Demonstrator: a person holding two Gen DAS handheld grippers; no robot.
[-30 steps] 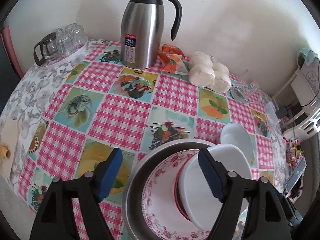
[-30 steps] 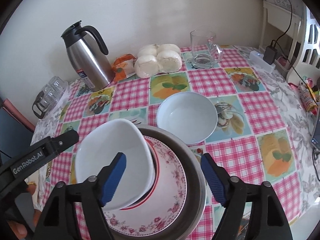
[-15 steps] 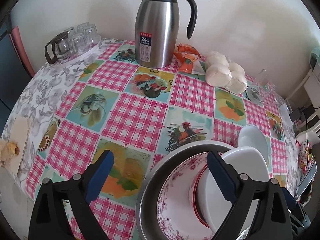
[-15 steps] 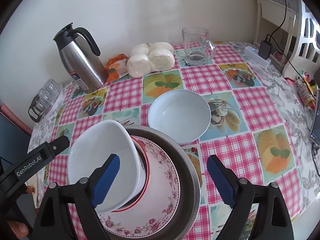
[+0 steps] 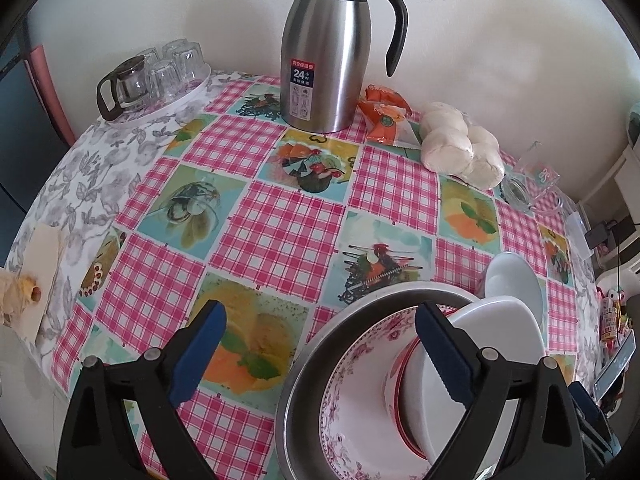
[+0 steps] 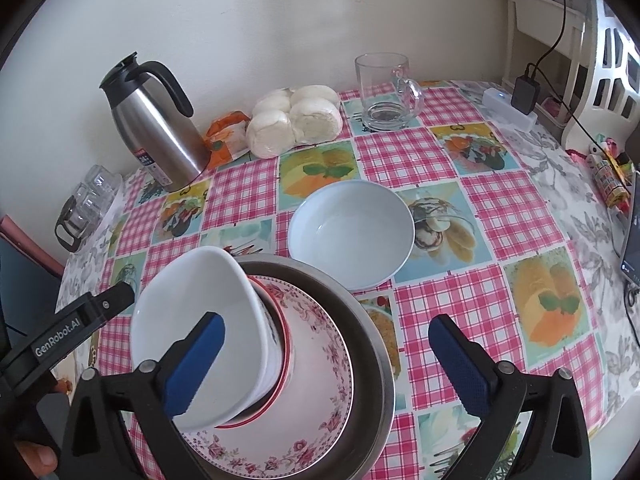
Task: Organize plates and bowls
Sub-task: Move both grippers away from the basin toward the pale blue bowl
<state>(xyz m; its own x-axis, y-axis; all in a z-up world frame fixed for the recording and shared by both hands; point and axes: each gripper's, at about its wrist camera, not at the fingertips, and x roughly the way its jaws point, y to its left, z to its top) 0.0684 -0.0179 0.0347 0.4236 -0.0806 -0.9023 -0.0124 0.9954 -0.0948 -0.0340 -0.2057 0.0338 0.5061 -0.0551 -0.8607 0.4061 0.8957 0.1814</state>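
A steel thermos jug [image 5: 326, 56] with a black lid and handle stands upright near the wall on the pink checked tablecloth [image 5: 280, 236]. Just beside it lies an orange snack packet [image 5: 384, 118], then a bag of white buns [image 6: 296, 120]. A clear glass mug [image 6: 386, 92] stands upright near the buns. Upturned glasses and a small glass pot [image 5: 124, 86] sit on a white tray [image 5: 176, 98] at the table's far left corner, and a white power strip [image 6: 508, 110] lies by the right edge

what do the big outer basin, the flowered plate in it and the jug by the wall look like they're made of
Basin: brushed metal, probably stainless steel, judging by its dull grey sheen.
Flowered plate: glazed ceramic or possibly melamine, glossy white with a printed pink pattern.
Jug: brushed steel body with a black, plastic-looking lid and handle.
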